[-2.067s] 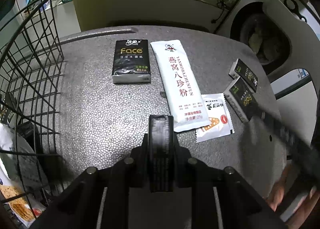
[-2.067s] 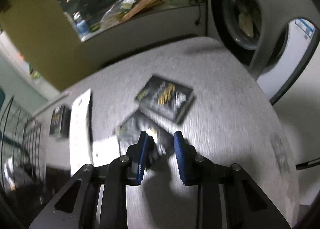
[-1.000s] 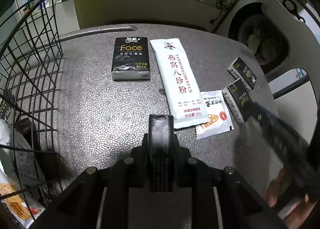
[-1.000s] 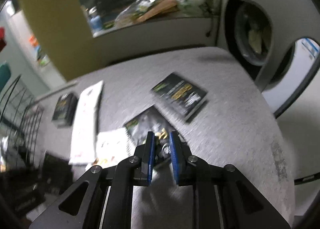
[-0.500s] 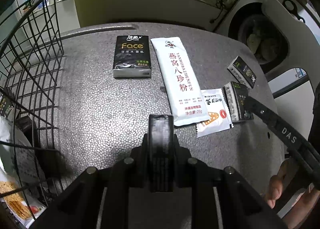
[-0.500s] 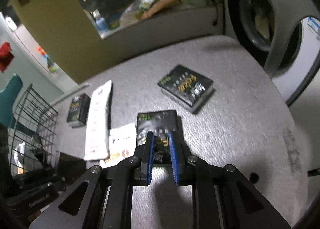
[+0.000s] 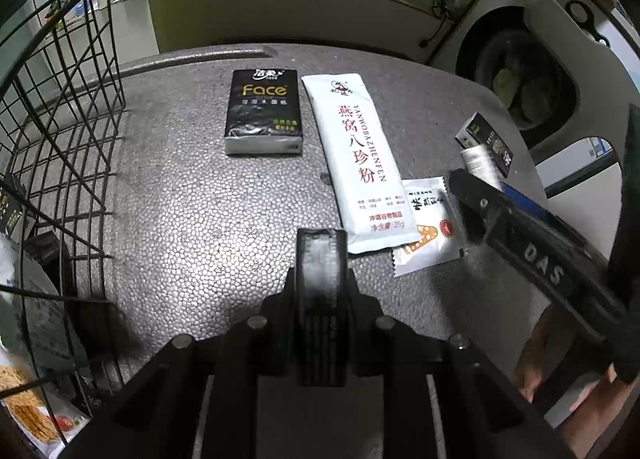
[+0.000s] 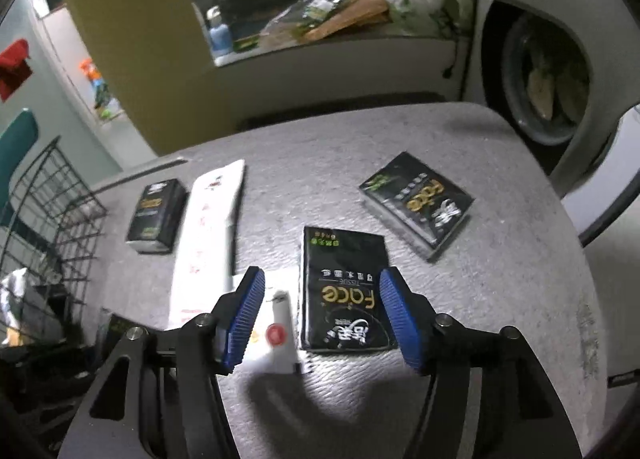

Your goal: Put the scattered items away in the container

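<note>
The left tool (image 7: 320, 255) points steeply down at the grey pebbled bench (image 7: 192, 219), its two black fingers pressed flat together with nothing between them. The right tool (image 8: 322, 315) also tilts downward near the bench's right edge; its blue-padded jaws are opening, and a black tissue pack (image 8: 344, 291) lies flat on the bench between the pads, which stand clear of its sides. In the left wrist view the right tool's long black arm carries the letters "DAS", and part of a person's hand (image 7: 536, 363) shows beneath it.

The pack between the pads reads "Face" in gold, upside down to the right camera. A second pack (image 8: 418, 205) with the same gold word lies apart toward the far right corner, turned askew. A third "Face" pack (image 7: 262, 111) sits toward the far edge, just beside a long white sachet (image 7: 354, 163) printed "YANWOBAZHENFEN" with red Chinese characters. A small white packet (image 7: 426, 227) with a red round mark lies partly under the sachet's near end; its writing is probably too blurred to read.

The wire basket (image 7: 60, 131) stands at the bench's left edge with some wrappers already inside. Between basket and sachet the bench surface is open.
</note>
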`<state>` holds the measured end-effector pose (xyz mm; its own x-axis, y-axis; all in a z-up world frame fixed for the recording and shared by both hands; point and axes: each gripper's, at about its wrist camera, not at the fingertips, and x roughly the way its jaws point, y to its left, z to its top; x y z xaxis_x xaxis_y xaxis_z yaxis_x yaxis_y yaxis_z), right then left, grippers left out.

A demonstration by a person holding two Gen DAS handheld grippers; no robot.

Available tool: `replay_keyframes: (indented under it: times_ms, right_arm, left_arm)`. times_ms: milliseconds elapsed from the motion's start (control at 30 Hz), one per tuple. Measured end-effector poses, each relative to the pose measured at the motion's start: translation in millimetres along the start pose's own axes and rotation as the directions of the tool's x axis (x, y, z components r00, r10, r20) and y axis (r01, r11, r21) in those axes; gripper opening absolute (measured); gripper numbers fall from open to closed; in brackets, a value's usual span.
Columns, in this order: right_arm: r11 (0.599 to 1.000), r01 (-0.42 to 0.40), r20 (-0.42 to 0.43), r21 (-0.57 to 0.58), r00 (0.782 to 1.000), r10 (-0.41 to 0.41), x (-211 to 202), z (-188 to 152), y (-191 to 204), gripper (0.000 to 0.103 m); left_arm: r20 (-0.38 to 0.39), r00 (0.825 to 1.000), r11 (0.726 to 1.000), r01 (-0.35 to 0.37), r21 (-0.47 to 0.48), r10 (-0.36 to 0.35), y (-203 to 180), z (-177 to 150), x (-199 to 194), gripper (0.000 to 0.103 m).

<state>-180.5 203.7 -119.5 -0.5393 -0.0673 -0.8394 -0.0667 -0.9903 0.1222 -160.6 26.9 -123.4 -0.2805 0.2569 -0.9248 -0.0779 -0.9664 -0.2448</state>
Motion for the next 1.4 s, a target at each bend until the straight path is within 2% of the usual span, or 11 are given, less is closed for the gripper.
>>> replay_keyframes:
  times_ms: [100, 133, 233, 433, 600, 867, 1000, 1033, 1100, 1233, 1400]
  right_arm:
    - [0.999, 0.0, -0.023, 0.035, 1.0, 0.001, 9.4, 0.1, -12.7, 0.062]
    - [0.999, 0.0, -0.02, 0.036, 1.0, 0.0, 8.6, 0.3, -14.4, 0.056]
    - [0.997, -0.017, -0.021, 0.071, 1.0, 0.018, 6.2, -0.2, -21.8, 0.02]
    - [0.994, -0.058, -0.021, 0.091, 0.998, 0.06, -3.5, -4.1, -27.6, 0.019]
    - [0.992, -0.093, -0.005, 0.085, 0.996, 0.094, -28.9, -13.5, -15.3, 0.019]
    - [0.976, -0.216, 0.046, 0.013, 0.975, 0.215, -108.4, -19.4, 40.7, 0.02]
    - [0.947, -0.318, 0.042, -0.052, 0.946, 0.32, -139.7, -10.9, 84.8, 0.02]
    - [0.931, -0.358, 0.03, -0.074, 0.932, 0.36, -145.3, -8.8, 99.7, 0.02]
    - [0.917, -0.386, 0.03, -0.103, 0.92, 0.39, -154.5, -6.5, 121.3, 0.02]
    - [0.866, -0.475, -0.042, -0.155, 0.879, 0.475, -149.3, -5.8, 182.8, 0.02]
    - [0.831, -0.521, -0.149, -0.193, 0.853, 0.5, -123.5, -16.1, 238.5, 0.02]
  left_arm:
    - [0.0, 1.0, 1.0, 0.007, -0.007, -0.007, 2.4, 0.6, 1.9, 0.02]
    - [0.001, 1.0, 1.0, 0.006, -0.006, -0.006, 2.9, 0.2, 2.2, 0.02]
    - [0.002, 1.0, 1.0, 0.0, -0.005, 0.0, 1.4, -0.3, 2.2, 0.02]
    - [0.02, 1.0, 1.0, -0.005, -0.011, 0.006, -0.1, -0.8, -3.1, 0.02]
    - [0.055, 0.998, 1.0, -0.001, 0.002, 0.001, -10.9, 0.3, -25.8, 0.02]
    - [0.158, 0.987, 1.0, -0.026, -0.011, 0.027, -19.7, -1.1, -102.2, 0.02]
    - [0.205, 0.975, 0.995, -0.079, -0.062, 0.09, 11.8, 0.4, -152.5, 0.02]
    - [0.212, 0.97, 0.992, -0.1, -0.08, 0.115, 23.7, 0.9, -164.4, 0.02]
    - [0.219, 0.958, 0.98, -0.165, -0.11, 0.185, 49.6, 1.4, -184.1, 0.02]
    - [0.153, 0.95, 0.953, -0.245, -0.177, 0.272, 101.0, 0.2, -191.2, 0.02]
    - [0.077, 0.947, 0.929, -0.289, -0.231, 0.313, 148.1, -6.1, -178.9, 0.02]
